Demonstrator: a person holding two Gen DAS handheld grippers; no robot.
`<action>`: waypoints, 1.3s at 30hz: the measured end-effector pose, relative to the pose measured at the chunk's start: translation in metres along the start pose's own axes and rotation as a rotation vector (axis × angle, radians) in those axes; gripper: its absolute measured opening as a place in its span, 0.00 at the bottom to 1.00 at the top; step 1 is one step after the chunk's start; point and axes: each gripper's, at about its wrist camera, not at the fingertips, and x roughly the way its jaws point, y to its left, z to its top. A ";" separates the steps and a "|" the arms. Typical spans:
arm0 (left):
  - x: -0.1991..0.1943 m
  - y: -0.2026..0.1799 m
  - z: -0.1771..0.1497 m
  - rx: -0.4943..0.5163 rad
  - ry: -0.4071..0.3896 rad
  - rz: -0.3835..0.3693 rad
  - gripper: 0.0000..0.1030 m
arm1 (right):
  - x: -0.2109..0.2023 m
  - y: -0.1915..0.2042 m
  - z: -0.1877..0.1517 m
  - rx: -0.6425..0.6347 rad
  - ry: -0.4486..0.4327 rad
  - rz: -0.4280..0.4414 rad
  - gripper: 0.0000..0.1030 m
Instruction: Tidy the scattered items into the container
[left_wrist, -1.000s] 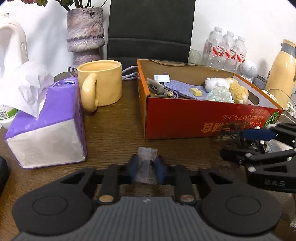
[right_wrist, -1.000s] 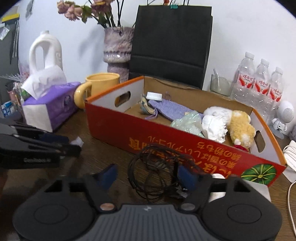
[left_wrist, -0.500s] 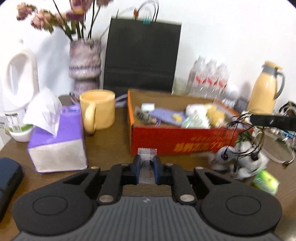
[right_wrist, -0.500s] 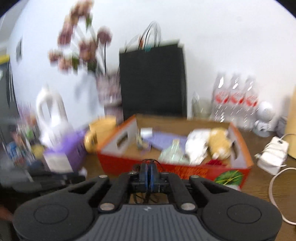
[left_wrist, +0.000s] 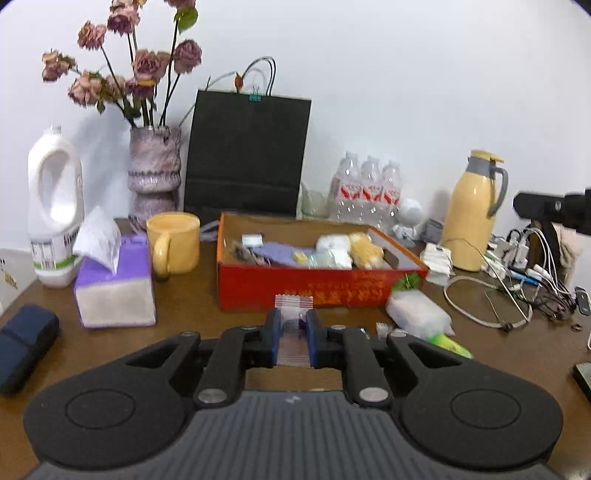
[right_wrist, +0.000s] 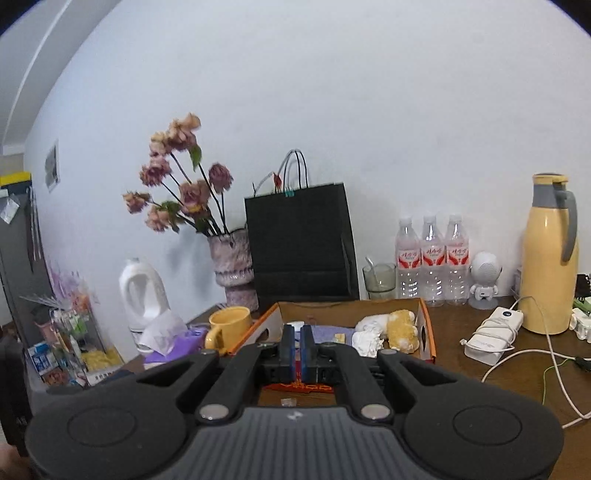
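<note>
Left wrist view: above brown wooden table (left_wrist: 184, 343), facing 12 o'clock, open red cardboard box (left_wrist: 317, 291) near. Right wrist view: higher, more level. Both share box (right_wrist: 428, 332), black paper bag (left_wrist: 247, 151).

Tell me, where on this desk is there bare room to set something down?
Bare wood shows between the tissue box and the red box, in front of the mug. The near right table corner is mostly open. Around the thermos, cables crowd everything.
</note>
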 end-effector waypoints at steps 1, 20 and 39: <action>0.001 -0.002 -0.006 0.000 0.020 -0.004 0.15 | -0.004 -0.001 -0.001 0.002 0.001 -0.002 0.02; 0.031 0.023 -0.067 -0.033 0.233 0.067 0.25 | 0.104 0.035 -0.116 -0.078 0.440 0.206 0.27; 0.079 -0.019 -0.055 0.263 0.253 -0.135 0.71 | 0.122 0.013 -0.122 0.017 0.500 0.191 0.01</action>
